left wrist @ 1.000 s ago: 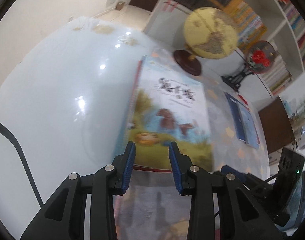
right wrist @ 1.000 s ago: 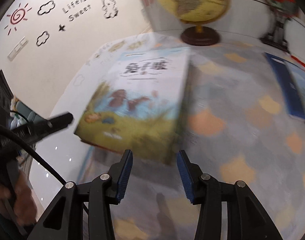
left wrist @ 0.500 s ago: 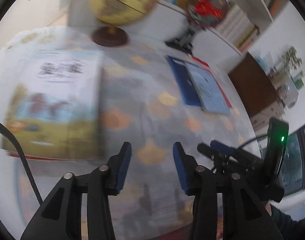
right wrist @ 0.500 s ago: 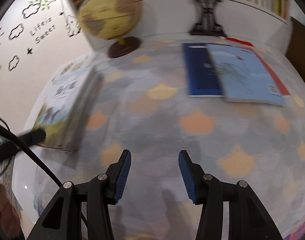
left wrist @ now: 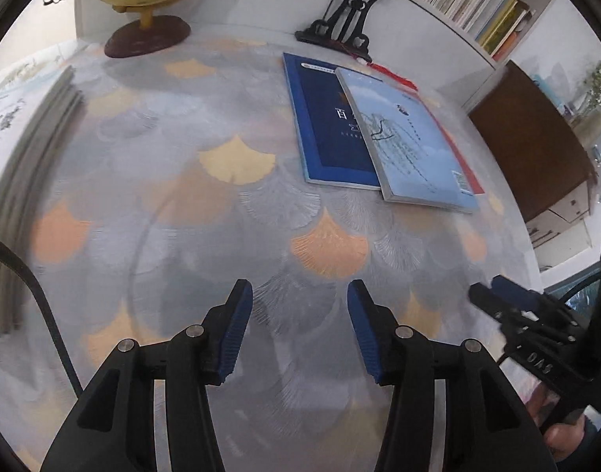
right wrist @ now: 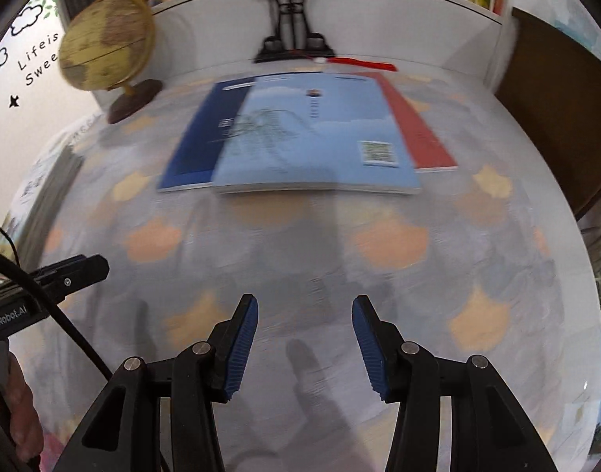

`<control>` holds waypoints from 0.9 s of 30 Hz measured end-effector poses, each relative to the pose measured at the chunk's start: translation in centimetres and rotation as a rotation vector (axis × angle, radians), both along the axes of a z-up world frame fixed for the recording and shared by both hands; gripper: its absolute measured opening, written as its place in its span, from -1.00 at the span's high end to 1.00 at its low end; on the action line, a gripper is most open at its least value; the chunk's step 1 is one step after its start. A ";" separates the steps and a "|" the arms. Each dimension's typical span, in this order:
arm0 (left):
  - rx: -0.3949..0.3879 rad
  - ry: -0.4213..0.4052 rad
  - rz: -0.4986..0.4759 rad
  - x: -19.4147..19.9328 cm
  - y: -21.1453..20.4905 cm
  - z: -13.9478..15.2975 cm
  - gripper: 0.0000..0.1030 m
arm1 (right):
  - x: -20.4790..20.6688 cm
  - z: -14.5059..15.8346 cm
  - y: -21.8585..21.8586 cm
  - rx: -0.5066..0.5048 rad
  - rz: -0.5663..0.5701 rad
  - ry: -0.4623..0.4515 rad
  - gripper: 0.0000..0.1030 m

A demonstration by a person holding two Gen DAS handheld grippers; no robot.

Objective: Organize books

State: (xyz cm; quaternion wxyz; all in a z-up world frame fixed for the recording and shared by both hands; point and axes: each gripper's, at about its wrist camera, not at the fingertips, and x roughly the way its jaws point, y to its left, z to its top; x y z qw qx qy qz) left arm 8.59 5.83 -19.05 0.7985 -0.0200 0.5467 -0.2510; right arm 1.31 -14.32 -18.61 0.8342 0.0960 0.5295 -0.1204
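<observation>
Both the left gripper (left wrist: 296, 299) and right gripper (right wrist: 304, 314) hang released and empty above the tablecloth (left wrist: 229, 212), the left's jaws just widening; 3 overlapping books (right wrist: 316, 137) lie ahead.

Both wrist cameras look steeply down over the desk (left wrist: 229, 216), sharing the light-blue book (left wrist: 410, 141) (right wrist: 320, 137) near its far edge.

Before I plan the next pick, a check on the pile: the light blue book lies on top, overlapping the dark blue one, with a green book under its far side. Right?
Not quite. The book under the light blue book is red, not green; the right wrist view shows it. The light blue one does overlap the dark blue book.
</observation>
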 end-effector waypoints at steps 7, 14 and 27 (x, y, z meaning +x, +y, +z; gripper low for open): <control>-0.015 -0.031 0.055 -0.5 -1.3 -0.8 -0.58 | 0.3 -0.6 -3.7 0.012 -0.003 -0.006 0.06; 0.117 -0.132 -0.029 -1.6 -4.1 -1.6 -0.99 | 0.3 -2.1 -4.8 -0.010 0.022 0.005 0.06; 0.220 -0.269 -0.052 -3.8 -4.6 -2.1 -1.00 | 1.1 -2.9 -5.1 -0.069 0.081 -0.013 -0.37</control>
